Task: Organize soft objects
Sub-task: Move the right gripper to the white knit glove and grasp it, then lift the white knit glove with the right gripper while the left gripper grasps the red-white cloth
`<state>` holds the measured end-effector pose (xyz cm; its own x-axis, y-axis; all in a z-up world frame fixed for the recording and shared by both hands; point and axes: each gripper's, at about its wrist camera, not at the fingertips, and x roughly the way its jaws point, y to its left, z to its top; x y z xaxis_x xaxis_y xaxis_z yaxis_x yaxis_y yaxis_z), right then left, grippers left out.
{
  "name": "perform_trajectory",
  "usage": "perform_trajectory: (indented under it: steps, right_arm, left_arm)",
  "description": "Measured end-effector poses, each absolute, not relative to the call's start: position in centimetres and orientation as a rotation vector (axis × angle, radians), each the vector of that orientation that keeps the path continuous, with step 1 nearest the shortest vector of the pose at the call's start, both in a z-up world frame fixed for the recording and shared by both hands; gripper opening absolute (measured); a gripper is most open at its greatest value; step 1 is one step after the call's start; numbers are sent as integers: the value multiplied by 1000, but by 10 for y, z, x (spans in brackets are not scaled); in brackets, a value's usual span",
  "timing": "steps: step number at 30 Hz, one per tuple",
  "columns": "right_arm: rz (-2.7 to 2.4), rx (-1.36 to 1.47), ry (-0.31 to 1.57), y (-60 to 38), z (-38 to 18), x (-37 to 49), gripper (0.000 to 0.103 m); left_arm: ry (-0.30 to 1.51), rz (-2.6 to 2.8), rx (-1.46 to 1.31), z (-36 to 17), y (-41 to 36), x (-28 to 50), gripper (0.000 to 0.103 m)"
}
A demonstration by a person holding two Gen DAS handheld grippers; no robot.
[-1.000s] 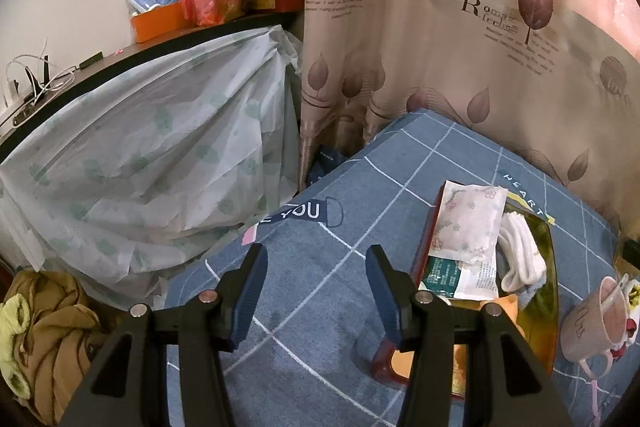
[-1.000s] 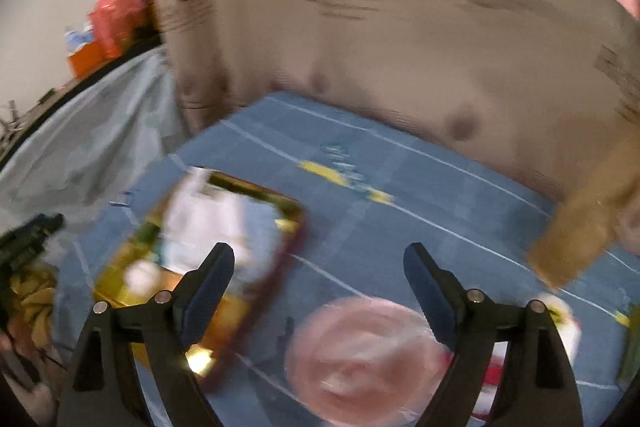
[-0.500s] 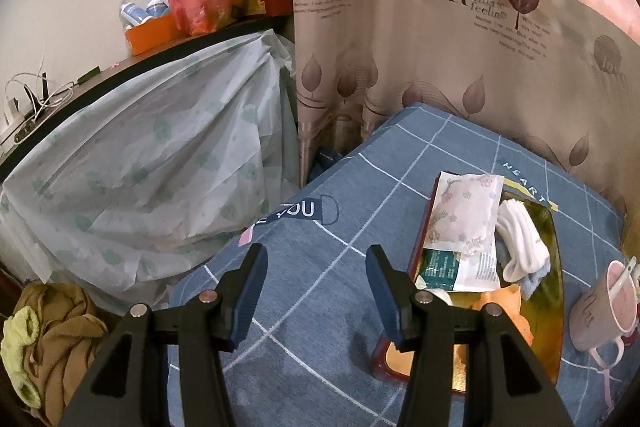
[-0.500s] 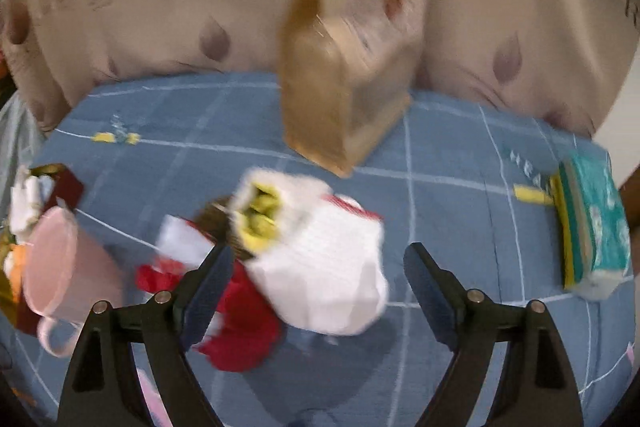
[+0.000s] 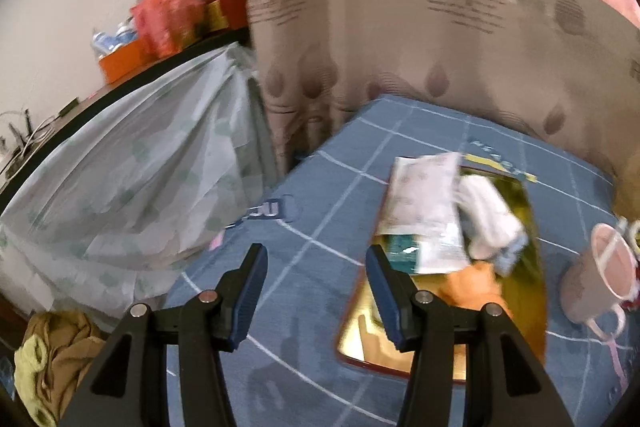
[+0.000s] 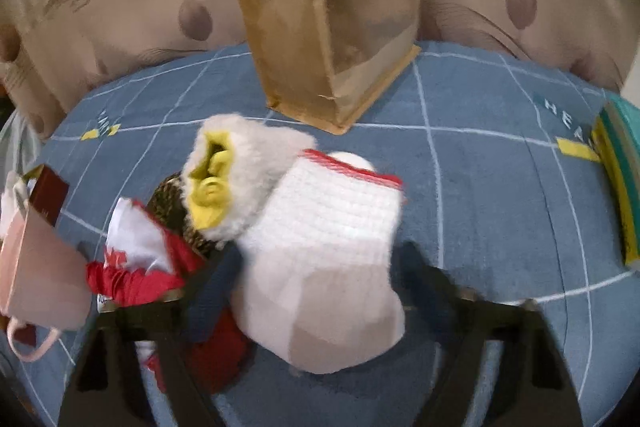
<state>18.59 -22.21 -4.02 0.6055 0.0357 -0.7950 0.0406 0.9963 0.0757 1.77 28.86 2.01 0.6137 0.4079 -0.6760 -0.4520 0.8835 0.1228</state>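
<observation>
A white ribbed sock with a red cuff [image 6: 332, 227] lies on the blue checked cloth, right between the blurred fingers of my right gripper [image 6: 316, 261]. Its jaws are closing around the sock and stand at its sides; I see no squeeze on it. A fluffy white sock with a yellow lining [image 6: 240, 183] and a red cloth [image 6: 132, 283] lie just left of it. My left gripper [image 5: 316, 267] hovers open and empty beside the gold tray [image 5: 534, 211], which holds a floral packet [image 5: 424, 191], rolled white socks [image 5: 488, 219] and an orange cloth [image 5: 472, 283].
A pink mug [image 5: 596, 279] stands right of the tray, also at the left edge of the right wrist view as the mug [image 6: 36, 267]. A brown paper bag [image 6: 328, 27] stands behind the socks. A teal packet [image 6: 616, 187] lies far right. Curtain behind; a plastic-covered shelf [image 5: 120, 187] is left.
My right gripper swung from the tray past the mug, came down over the white sock and narrowed its jaws. The left gripper drifted slightly; the tray now sits closer to its right finger.
</observation>
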Motion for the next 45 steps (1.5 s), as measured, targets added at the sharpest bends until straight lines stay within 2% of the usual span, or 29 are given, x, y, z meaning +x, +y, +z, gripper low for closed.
perform_trajectory:
  steps: [3, 7, 19, 27, 38, 45]
  right_arm:
    - [-2, 81, 909, -223, -38, 177, 45]
    - [-20, 90, 903, -236, -36, 159, 42]
    - [-114, 154, 891, -300, -38, 99, 42]
    - [-126, 148, 845, -299, -41, 91, 43]
    - [-90, 206, 836, -303, -40, 89, 47]
    - [-74, 229, 832, -308, -42, 89, 48]
  left_arm:
    - [760, 436, -54, 24, 268, 21, 52]
    - [762, 330, -57, 29, 233, 30, 52]
    - [796, -66, -20, 44, 94, 66, 52]
    - [850, -263, 41, 43, -3, 88, 60]
    - [1034, -332, 73, -19, -81, 139, 60]
    - [1085, -293, 84, -51, -91, 163, 60]
